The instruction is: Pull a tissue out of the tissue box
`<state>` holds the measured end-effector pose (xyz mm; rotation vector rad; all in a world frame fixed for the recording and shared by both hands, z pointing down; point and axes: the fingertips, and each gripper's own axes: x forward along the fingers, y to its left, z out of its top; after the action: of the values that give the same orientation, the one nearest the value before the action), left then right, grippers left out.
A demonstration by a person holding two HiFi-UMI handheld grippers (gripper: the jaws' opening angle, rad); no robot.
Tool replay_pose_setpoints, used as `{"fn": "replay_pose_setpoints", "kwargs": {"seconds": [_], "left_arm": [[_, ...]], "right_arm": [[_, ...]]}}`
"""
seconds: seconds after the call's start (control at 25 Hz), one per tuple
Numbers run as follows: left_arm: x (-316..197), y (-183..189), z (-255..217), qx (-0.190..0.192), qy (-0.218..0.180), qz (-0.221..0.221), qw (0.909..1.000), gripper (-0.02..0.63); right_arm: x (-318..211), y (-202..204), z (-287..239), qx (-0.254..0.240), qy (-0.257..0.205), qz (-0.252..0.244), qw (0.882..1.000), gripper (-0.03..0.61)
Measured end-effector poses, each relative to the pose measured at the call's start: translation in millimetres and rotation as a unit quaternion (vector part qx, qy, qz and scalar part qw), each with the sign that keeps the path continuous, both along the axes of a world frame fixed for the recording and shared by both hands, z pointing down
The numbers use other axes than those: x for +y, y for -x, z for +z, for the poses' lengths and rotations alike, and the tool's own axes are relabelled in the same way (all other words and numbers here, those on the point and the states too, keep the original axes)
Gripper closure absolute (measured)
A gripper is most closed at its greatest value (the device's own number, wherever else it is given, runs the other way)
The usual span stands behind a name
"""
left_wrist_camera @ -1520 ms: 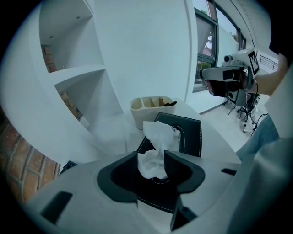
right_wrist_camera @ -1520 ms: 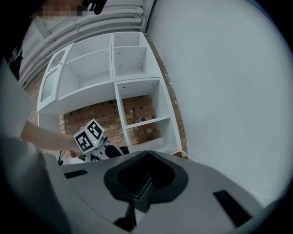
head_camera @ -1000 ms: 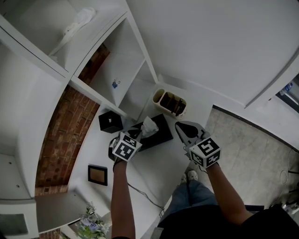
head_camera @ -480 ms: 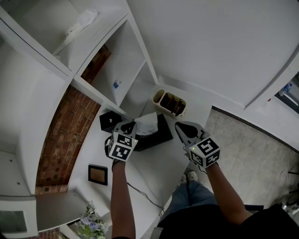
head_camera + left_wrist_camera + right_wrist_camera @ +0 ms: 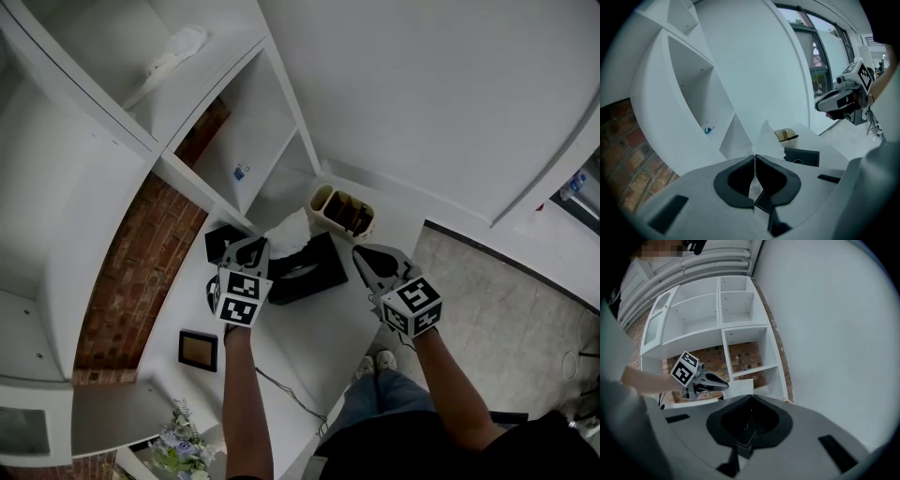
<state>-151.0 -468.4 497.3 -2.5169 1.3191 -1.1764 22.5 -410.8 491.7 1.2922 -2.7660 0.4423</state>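
Observation:
A black tissue box point(image 5: 314, 269) lies on the white table point(image 5: 323, 337) by the shelf unit. A white tissue point(image 5: 288, 232) stands up out of the box, and my left gripper point(image 5: 256, 246) is shut on it, lifted above the box's left end. In the left gripper view the tissue point(image 5: 767, 139) rises from between the closed jaws, with the box point(image 5: 802, 157) behind them. My right gripper point(image 5: 358, 251) hovers to the right of the box, shut and holding nothing. From the right gripper view, the left gripper point(image 5: 724, 384) shows with the tissue point(image 5: 740, 387) at its tip.
A beige compartment holder point(image 5: 342, 209) stands behind the box. A small black cube point(image 5: 223, 242) sits to its left, a small picture frame point(image 5: 198, 350) nearer me, flowers point(image 5: 177, 452) at the table's near end. White shelves point(image 5: 246, 150) and a brick wall point(image 5: 131, 281) line the left side.
My left gripper has risen with the tissue, drawing it higher out of the box. The right gripper has stayed where it was.

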Motion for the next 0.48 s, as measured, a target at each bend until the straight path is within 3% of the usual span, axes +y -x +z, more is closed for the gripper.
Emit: {"fn": "replay_pose_setpoints", "kwargs": {"seconds": [0.28, 0.36, 0.48], "left_arm": [[12.9, -3.7, -50.4, 0.066, -0.064, -0.038, 0.995, 0.598], [18.8, -1.8, -68.1, 0.099, -0.089, -0.06, 0.9892, 0.598], [30.3, 5.1, -92.8, 0.161, -0.126, -0.101, 0.9736, 0.598]], "right_arm": [[-0.4, -7.4, -21.1, -0.012, -0.024, 0.011, 1.0, 0.581], [-0.5, -9.7, -30.6, -0.016, -0.036, 0.018, 0.999, 0.581], [1.6, -9.0, -44.4, -0.021, -0.054, 0.021, 0.998, 0.58]]}}
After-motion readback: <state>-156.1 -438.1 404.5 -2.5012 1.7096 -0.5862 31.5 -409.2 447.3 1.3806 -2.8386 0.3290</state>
